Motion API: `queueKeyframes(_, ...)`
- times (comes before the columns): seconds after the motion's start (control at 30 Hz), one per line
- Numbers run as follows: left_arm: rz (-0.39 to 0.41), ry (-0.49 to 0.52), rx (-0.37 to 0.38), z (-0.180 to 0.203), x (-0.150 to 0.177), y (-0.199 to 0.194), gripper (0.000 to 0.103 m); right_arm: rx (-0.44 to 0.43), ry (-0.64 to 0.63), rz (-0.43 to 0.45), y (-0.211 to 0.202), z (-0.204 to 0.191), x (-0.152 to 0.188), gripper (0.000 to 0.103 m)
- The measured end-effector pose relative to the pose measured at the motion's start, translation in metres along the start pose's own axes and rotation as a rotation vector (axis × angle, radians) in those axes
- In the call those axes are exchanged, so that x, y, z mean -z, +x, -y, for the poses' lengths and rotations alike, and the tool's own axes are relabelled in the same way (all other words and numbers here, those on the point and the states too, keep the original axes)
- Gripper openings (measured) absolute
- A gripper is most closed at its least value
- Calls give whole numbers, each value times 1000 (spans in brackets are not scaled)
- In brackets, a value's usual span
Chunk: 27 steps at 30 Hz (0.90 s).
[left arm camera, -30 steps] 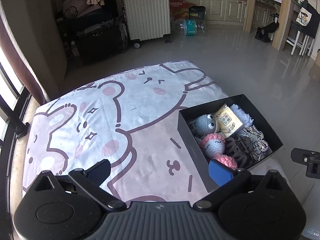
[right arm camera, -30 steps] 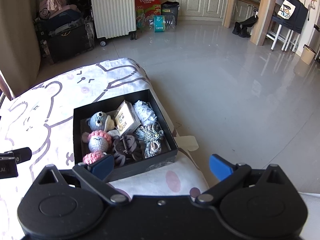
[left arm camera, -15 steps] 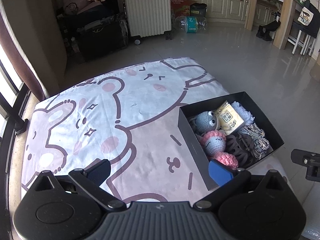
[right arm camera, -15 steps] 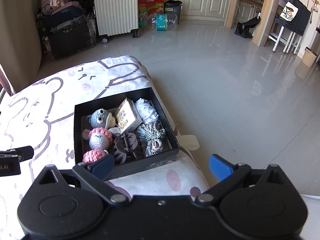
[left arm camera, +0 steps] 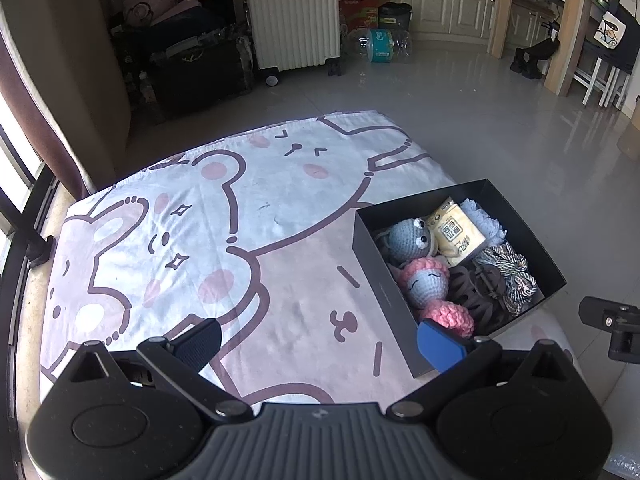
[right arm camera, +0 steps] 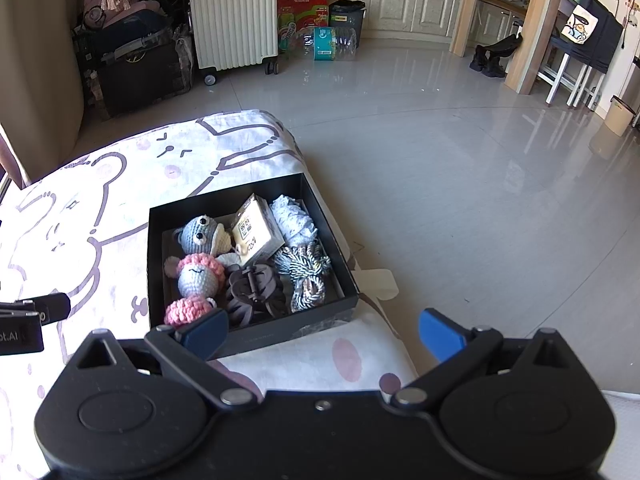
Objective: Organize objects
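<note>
My left claw [left arm camera: 318, 342] is spread wide with nothing between its pads, low in the frame over the cartoon-bear cloth [left arm camera: 208, 240] that covers the surface. My right claw [right arm camera: 322, 330] is likewise released and empty, its left pad overlapping the near wall of the black box [right arm camera: 256, 334].

The black box [left arm camera: 384, 280] sits at the right edge of the cloth, centre-right in the left view, centre-left in the right view. Inside it lie a grey crochet toy [right arm camera: 200, 234], a pink-and-grey crochet toy [right arm camera: 198, 274], a pink crochet ball [right arm camera: 186, 310], a beige packet [right arm camera: 254, 234], a white lacy piece [right arm camera: 292, 218], a coil of striped cord [right arm camera: 306, 270] and a dark hair clip [right arm camera: 252, 290], packed touching one another.

A cream suitcase [right arm camera: 232, 16] stands on the floor at upper left.
</note>
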<state>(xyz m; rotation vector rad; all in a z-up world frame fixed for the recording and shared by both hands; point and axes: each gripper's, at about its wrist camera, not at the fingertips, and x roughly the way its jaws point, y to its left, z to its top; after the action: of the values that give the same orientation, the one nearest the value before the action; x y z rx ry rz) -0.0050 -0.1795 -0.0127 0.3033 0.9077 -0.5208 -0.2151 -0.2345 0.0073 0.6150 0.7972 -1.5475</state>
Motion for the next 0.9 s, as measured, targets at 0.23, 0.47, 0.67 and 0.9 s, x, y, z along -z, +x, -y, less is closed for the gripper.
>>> queueKeyframes(0.23, -9, -3, 7, 0, 0, 1, 103, 1, -2, -1, 1, -1, 0, 103)
queueKeyframes(0.47, -13, -8, 13, 0, 1, 1, 103, -1, -4, -4, 2, -1, 2, 103)
queueKeyframes(0.67, -16, -7, 19, -1, 0, 2, 103, -3, -5, -8, 4, 0, 2, 103)
queueKeyframes(0.9, -18, -4, 24, 1, 1, 2, 103, -2, -5, -9, 5, 1, 2, 103)
